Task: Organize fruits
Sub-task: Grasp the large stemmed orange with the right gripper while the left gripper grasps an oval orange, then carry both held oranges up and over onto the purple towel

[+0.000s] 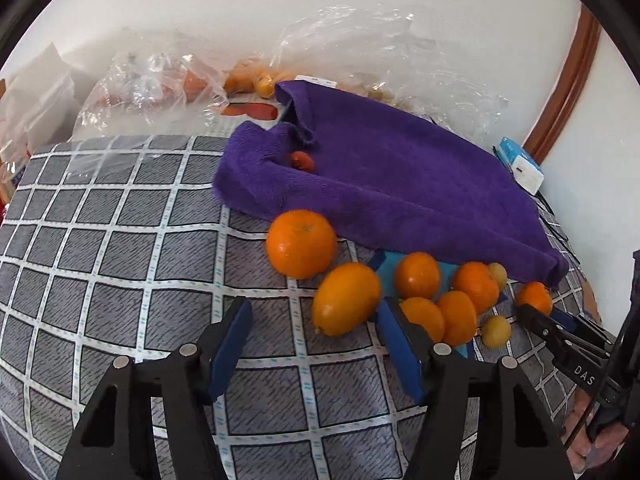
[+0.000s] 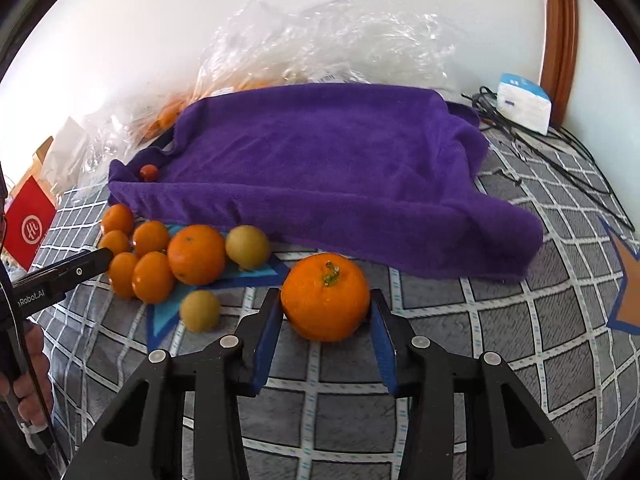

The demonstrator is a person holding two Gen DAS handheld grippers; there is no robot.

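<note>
The right gripper [image 2: 326, 312] closes its blue pads around a stemmed orange [image 2: 325, 297], seemingly to lift it onto the purple towel [image 2: 320, 168] directly beyond. The left gripper [image 1: 314, 322], half-open and empty, has an oval orange fruit [image 1: 346, 298] just past its fingertips, other citrus clustered to its right.

Both wrist views: bright, even daylight, the white wall [image 1: 280, 4] nearly overexposed. Small highlights on the wet oranges [image 2: 325, 297]; soft shadows beneath them. Strong fisheye curvature with black vignetted corners; the crumpled plastic bags [image 2: 320, 32] glare and look slightly soft.
</note>
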